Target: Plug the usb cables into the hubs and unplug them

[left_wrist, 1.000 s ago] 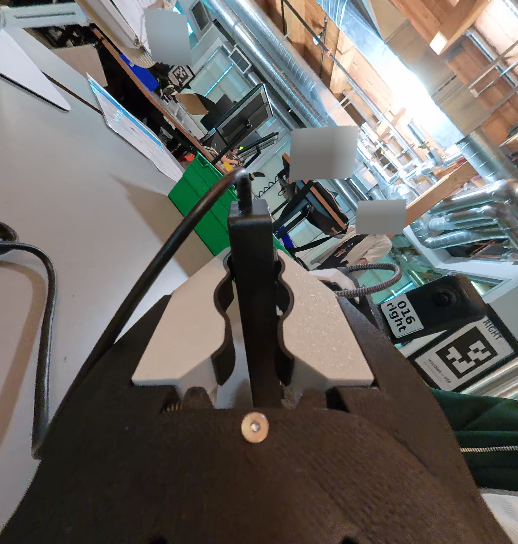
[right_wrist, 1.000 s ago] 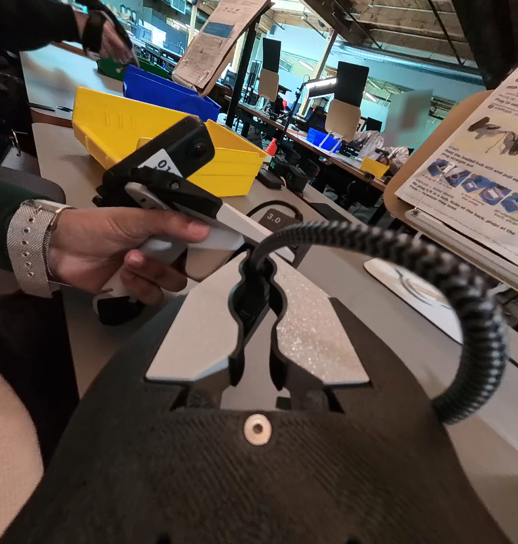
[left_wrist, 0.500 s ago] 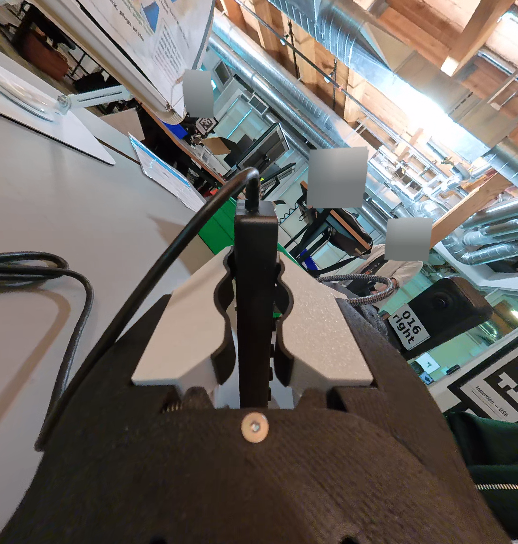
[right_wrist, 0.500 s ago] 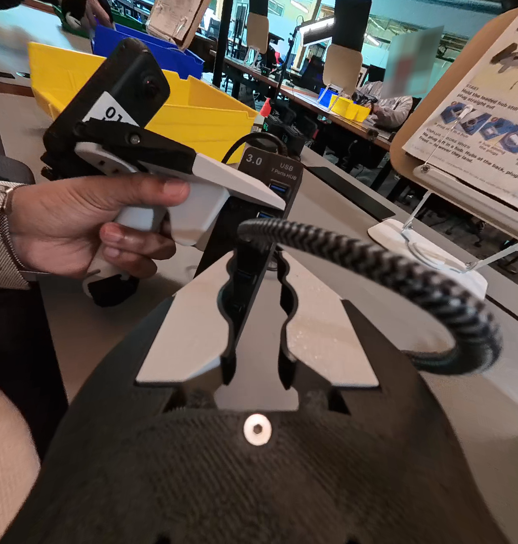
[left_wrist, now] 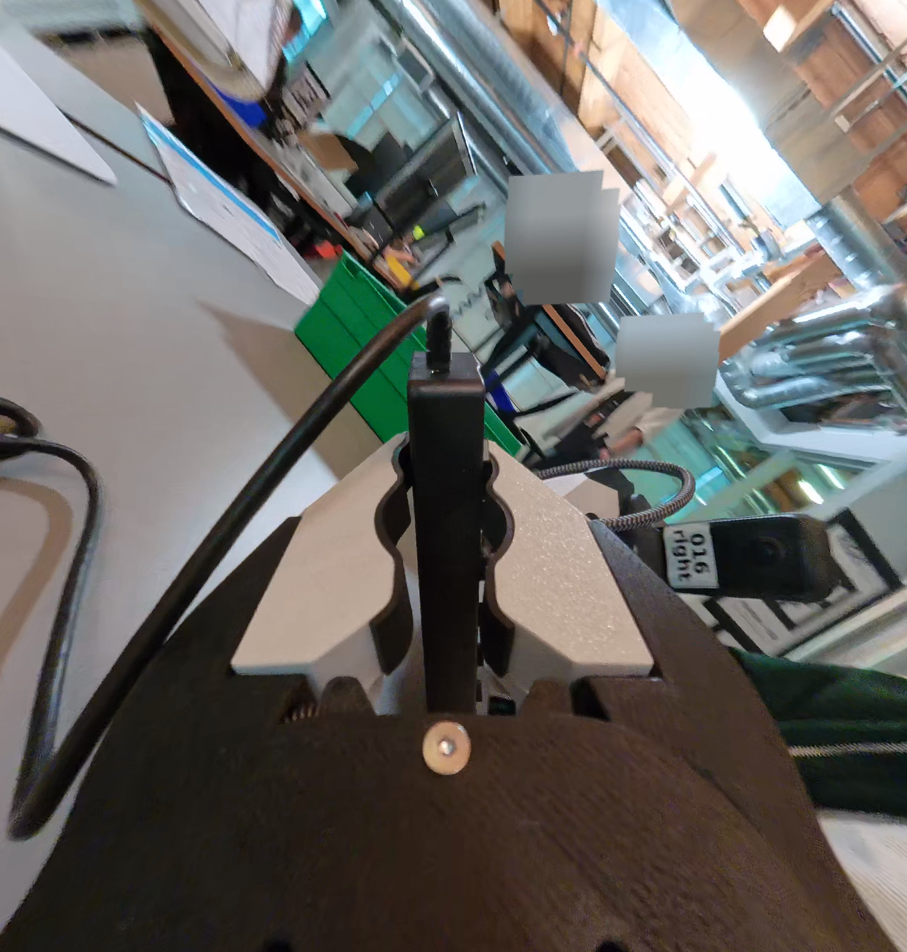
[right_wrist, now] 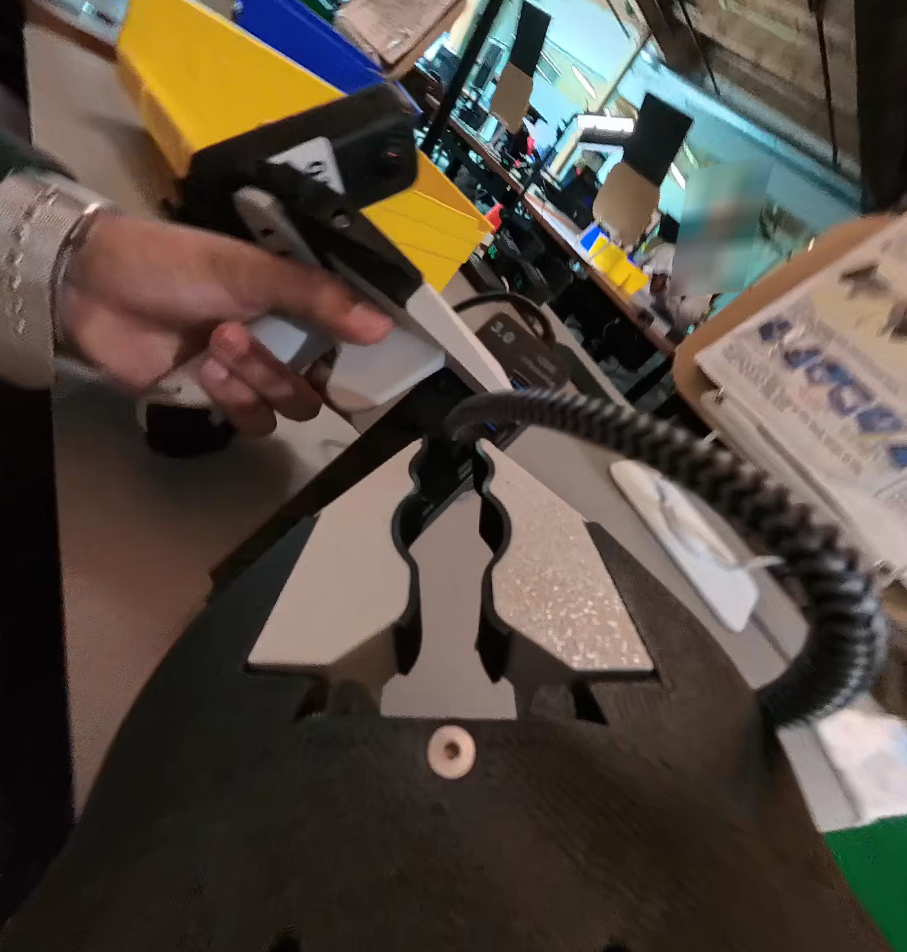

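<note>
Since half a second ago the right gripper point(right_wrist: 448, 463) has swung in toward the black USB hub point(left_wrist: 445, 520), which the left gripper point(left_wrist: 445, 463) keeps clamped edge-up between its grey fingers point(left_wrist: 332, 572), raised above the grey table point(left_wrist: 132, 371). The right jaws are pinched on the black plug point(right_wrist: 441, 476) of the braided cable point(right_wrist: 750, 520), its tip right at the hub's port face, though blur hides whether it is seated. The hub's own black cable point(left_wrist: 245, 515) arcs from its top end down to the table.
</note>
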`<action>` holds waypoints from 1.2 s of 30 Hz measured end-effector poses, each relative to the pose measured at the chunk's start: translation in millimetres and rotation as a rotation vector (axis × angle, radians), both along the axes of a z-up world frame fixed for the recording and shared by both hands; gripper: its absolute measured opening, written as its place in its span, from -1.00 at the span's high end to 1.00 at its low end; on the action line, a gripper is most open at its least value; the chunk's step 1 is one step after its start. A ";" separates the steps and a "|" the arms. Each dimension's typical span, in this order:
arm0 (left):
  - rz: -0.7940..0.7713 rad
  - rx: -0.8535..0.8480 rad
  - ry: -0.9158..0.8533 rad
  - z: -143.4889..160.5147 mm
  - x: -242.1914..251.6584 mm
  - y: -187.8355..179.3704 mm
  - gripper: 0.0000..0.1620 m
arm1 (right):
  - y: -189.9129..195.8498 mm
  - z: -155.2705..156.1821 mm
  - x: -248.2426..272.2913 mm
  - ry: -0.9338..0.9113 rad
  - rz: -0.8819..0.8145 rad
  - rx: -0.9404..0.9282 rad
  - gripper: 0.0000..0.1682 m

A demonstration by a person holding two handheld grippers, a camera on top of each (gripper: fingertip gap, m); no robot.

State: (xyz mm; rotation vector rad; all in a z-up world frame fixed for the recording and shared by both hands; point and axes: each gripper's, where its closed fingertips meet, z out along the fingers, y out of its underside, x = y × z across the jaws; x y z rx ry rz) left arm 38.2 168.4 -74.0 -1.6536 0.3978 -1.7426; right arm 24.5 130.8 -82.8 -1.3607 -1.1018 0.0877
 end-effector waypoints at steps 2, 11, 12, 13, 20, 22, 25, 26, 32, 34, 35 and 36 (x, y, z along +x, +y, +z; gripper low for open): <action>-0.101 -0.042 0.009 -4.5 3.4 -5.6 0.75 | -6.6 -3.5 -1.2 -0.076 0.059 0.056 0.80; -0.314 -0.155 0.045 -17.5 12.5 -26.9 0.74 | -22.2 -10.6 -6.1 -0.052 0.204 -0.023 0.86; -0.333 -0.160 0.052 -19.2 13.2 -29.5 0.74 | -24.1 -11.9 -7.1 -0.044 0.220 -0.044 0.87; -0.345 -0.167 0.057 -20.6 13.4 -30.8 0.74 | -25.5 -12.9 -7.8 -0.034 0.234 -0.067 0.88; -0.325 -0.151 0.025 -11.7 14.1 -30.3 0.72 | -26.5 2.7 -8.1 0.125 0.260 -0.240 0.90; -0.315 -0.161 -0.006 -6.2 13.3 -29.0 0.73 | -25.6 9.0 -8.0 0.178 0.258 -0.252 0.90; -0.327 -0.171 -0.048 1.9 12.9 -30.7 0.71 | -25.9 20.8 -8.5 0.268 0.269 -0.274 0.89; -0.336 -0.168 -0.058 4.4 13.0 -32.1 0.71 | -26.6 25.3 -8.7 0.299 0.276 -0.280 0.89; -0.366 -0.165 -0.115 15.7 16.1 -39.2 0.67 | -29.8 46.6 -6.0 0.484 0.331 -0.355 0.88; -0.388 -0.201 -0.152 17.8 18.1 -42.9 0.65 | -30.7 53.2 -4.8 0.550 0.353 -0.382 0.89; -0.404 -0.220 -0.168 18.3 19.2 -45.2 0.65 | -31.0 56.4 -3.9 0.588 0.365 -0.398 0.89; -0.414 -0.232 -0.181 19.5 20.2 -46.8 0.65 | -31.4 59.4 -2.8 0.627 0.378 -0.413 0.90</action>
